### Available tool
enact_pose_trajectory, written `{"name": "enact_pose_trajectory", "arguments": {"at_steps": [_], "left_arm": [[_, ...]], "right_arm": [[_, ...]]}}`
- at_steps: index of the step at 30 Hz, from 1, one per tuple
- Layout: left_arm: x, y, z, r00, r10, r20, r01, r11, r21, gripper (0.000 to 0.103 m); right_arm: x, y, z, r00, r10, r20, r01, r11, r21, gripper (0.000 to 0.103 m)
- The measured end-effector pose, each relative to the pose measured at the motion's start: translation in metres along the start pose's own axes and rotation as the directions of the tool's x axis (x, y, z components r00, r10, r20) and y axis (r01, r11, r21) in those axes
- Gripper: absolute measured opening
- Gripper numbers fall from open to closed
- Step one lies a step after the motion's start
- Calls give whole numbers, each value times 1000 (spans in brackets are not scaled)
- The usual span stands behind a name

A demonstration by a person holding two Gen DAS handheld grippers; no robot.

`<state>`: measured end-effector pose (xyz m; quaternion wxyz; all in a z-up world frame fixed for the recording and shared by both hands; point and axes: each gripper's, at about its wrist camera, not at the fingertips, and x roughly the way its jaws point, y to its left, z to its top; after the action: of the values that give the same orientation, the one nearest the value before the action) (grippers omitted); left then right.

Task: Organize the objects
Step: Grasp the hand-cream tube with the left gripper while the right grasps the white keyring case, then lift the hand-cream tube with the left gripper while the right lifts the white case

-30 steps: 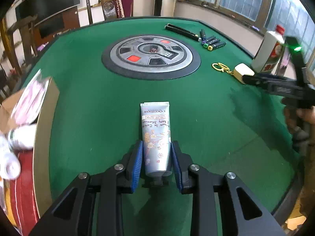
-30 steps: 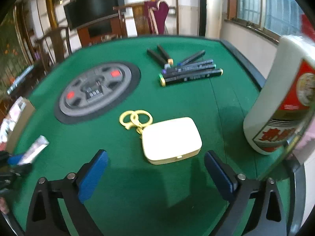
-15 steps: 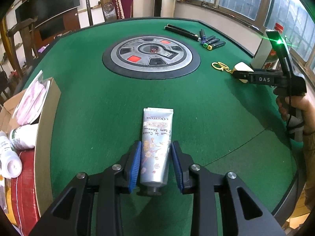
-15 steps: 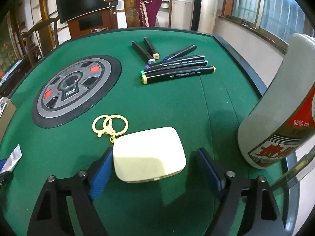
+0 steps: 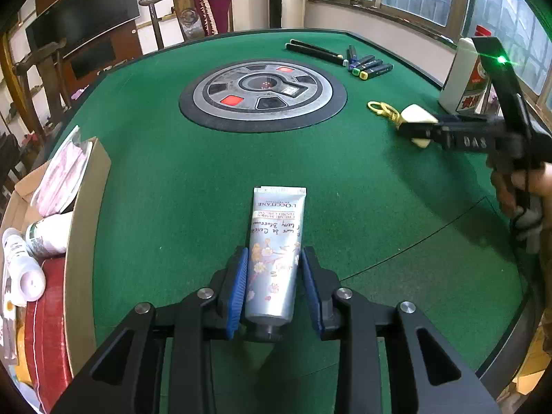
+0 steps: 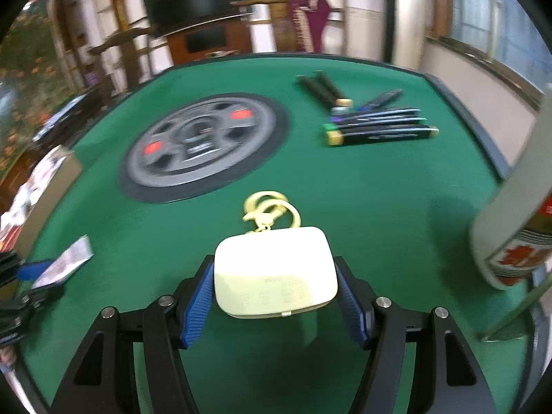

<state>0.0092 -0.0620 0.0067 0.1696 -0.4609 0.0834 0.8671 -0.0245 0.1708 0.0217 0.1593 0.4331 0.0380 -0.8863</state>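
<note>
A silver flowered hand cream tube (image 5: 276,227) lies lengthwise between the blue pads of my left gripper (image 5: 274,252), cap end toward the camera; the gripper is shut on it over the green felt table (image 5: 172,172). The right wrist view shows the same tube (image 6: 69,258) at far left. A pale yellow case (image 6: 274,272) with a yellow key ring (image 6: 269,207) sits between the pads of my right gripper (image 6: 274,262). Its jaws are closing and both pads touch the case's sides. In the left wrist view, the right gripper (image 5: 410,127) reaches in from the right onto the case (image 5: 415,114).
A cardboard box (image 5: 86,207) with white bottles stands at the table's left edge. Several markers (image 6: 376,127) lie at the back right. A tall white liquor bottle (image 6: 517,224) stands just right of the case. A round grey panel (image 5: 262,89) fills the table's middle.
My right gripper has moved forward around the yellow case, and its jaws have narrowed from wide apart onto the case's sides. The left gripper has stayed put with the tube.
</note>
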Motion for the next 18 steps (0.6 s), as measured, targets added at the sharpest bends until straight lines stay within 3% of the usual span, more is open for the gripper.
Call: {"name": "enact_pose_trajectory", "arguments": {"at_steps": [13, 18], "left_arm": [[-1, -6, -2, 999, 33, 15, -33, 999, -24, 29], [-2, -7, -3, 999, 38, 12, -37, 999, -33, 29]], "right_arm": [[3, 14, -6, 1000, 6, 0, -6, 999, -36, 75], [0, 18, -8, 999, -44, 1, 44, 998, -48, 69]]}}
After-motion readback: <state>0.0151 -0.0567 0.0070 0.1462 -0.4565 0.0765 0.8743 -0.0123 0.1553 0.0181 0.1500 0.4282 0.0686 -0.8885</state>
